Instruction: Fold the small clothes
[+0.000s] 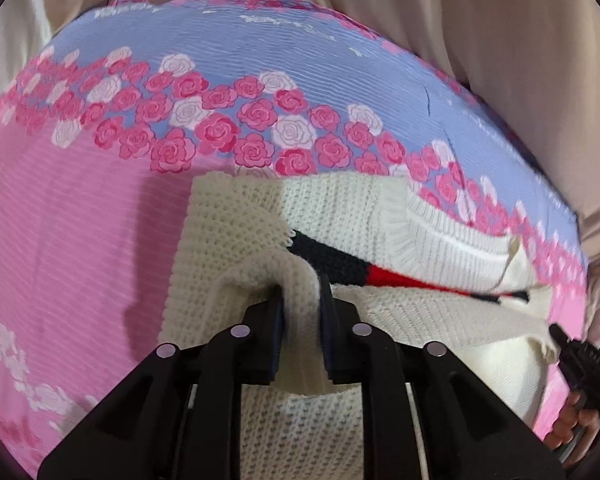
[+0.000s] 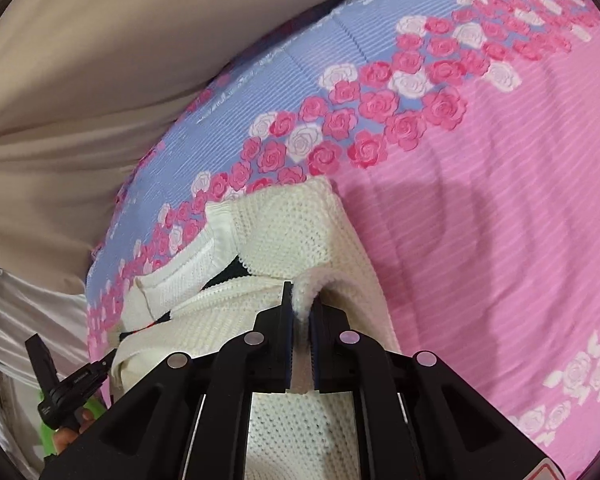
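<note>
Two grippers, left [image 1: 302, 300] and right [image 2: 300, 308], each have their fingers pinching a fold of the cream knitted sweater [image 1: 236, 224] lying on the pink-and-blue rose-print bedsheet [image 1: 80, 220].

sweater [image 1: 260, 220] on bedsheet [image 1: 80, 240], curtain [image 1: 500, 40] behind

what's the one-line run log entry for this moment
step: folding | left gripper: shut on white knit sweater | right gripper: shut on sweater | surface: floral bedsheet
</note>
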`<state>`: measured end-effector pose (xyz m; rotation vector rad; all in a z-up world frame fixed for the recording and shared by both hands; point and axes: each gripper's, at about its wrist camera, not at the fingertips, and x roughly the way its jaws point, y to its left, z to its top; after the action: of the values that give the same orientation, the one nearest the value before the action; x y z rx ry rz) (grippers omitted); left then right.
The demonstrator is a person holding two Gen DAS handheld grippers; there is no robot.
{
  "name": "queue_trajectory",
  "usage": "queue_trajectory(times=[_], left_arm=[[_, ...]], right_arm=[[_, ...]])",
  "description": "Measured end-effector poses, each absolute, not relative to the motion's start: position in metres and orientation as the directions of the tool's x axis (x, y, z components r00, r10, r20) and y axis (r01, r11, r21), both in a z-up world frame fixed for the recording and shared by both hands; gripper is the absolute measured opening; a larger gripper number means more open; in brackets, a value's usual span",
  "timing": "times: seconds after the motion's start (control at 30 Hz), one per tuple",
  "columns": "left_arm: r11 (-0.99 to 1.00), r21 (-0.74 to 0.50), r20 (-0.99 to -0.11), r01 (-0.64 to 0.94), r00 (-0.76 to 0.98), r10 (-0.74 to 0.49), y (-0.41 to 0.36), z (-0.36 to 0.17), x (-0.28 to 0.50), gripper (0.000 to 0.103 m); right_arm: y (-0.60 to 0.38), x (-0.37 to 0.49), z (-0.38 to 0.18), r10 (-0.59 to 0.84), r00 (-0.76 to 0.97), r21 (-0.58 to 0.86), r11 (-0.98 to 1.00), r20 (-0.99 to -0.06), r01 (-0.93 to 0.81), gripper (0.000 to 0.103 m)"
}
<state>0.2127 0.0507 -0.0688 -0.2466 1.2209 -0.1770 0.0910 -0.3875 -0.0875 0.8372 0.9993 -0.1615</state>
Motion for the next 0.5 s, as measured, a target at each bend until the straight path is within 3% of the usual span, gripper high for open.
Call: queue_trajectory(times=[0.17, 0.23, 0.33, 0.5], left_arm=[[0.934, -0.357, -0.866, -0.002, 0.376, -0.330, 0.063, -0.052, 0.203, 0.030], [0.936, -0.351, -0.847, -0.008, 0.429, -0.314, 0.071, -0.039, 0.196, 0.050], [0.951, -0.309, -0.801, -0.001, 0.539, -0.260, 0.088, -0.011, 0.178, 0.061], [0.969, -0.222, -0.803, 0.113, 0.542, -0.247, 0.104, 0.002, 0.148, 0.067]], right_arm=[[-0.391, 0.073, -0.056, 0.208, 0.621, 0.563, 0.690, -0.756, 0.455, 0.016], [-0.392, 0.056, -0.037, 0.143, 0.654, 0.533, 0.718, -0.743, 0.448, 0.028], [-0.396, 0.028, -0.017, 0.050, 0.670, 0.467, 0.755, -0.741, 0.460, 0.032], [-0.386, -0.024, -0.012, -0.085, 0.608, 0.264, 0.848, -0.789, 0.460, 0.041]])
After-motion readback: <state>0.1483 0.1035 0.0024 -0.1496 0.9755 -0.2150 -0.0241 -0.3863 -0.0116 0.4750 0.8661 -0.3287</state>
